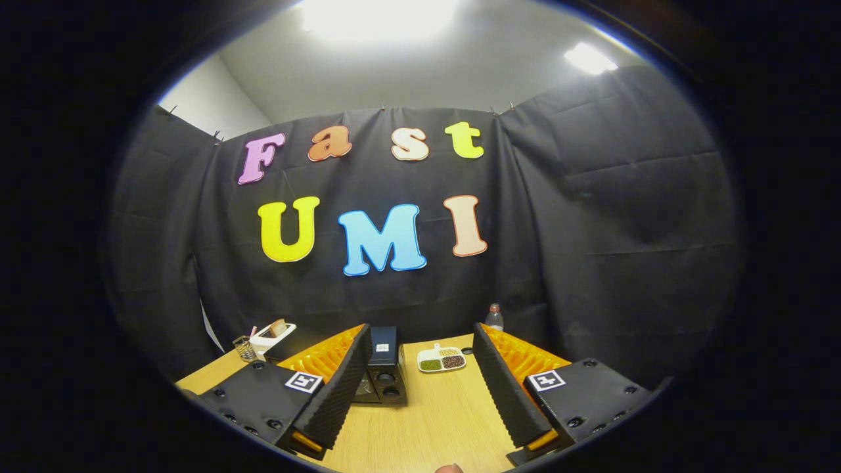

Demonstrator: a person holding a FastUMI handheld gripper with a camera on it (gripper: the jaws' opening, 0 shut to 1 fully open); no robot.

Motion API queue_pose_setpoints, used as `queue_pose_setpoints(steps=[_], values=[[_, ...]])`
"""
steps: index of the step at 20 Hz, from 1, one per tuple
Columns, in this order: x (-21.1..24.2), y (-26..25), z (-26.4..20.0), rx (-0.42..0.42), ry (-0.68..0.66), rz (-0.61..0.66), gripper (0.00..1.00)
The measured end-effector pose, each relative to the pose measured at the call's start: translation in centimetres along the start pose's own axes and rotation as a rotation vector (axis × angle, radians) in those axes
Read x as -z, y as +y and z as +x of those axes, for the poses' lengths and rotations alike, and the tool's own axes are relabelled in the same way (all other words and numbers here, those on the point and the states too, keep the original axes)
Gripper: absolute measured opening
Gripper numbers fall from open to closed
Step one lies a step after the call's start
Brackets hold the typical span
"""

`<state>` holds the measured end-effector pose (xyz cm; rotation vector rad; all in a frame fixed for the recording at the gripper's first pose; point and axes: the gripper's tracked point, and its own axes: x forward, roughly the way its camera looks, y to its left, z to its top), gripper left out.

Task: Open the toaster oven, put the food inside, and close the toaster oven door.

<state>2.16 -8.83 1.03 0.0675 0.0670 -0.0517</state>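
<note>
The toaster oven (384,368) stood on the wooden table (433,420), a dark box with two round knobs down its right side, its left part hidden behind the left finger. It lay just beyond the fingers, ahead of the left one rather than centred in the gap, and nothing touched it. Whether its door was shut could not be told, since the front was mostly covered.

The gripper (420,384) was held wide open above the table with nothing between its fingers; bare tabletop showed in the gap. Each finger carried a ribbed inner pad and a square marker on its base.

To the right of the oven, beyond the gap, sat a small white sectioned dish (442,359) holding green and brown contents, apart from the oven. Farther back on the right, past the right finger, a clear bottle (494,318) with a red cap stood near the cloth wall. On the left, behind the left finger, a white container (272,336) held something brown, and beside it stood a small wire holder (244,347).

Black cloth (624,230) hung around the table on all sides shown. Above it ran a pale ceiling with two bright lamps (589,58).
</note>
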Motion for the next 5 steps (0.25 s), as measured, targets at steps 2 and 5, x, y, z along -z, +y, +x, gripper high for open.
queue_pose_setpoints(steps=[2,5], values=[[-0.14,0.51,-0.03,-0.01,0.004,0.002,0.98],[-0.65,0.44,-0.05,-0.007,-0.013,0.002,0.98]])
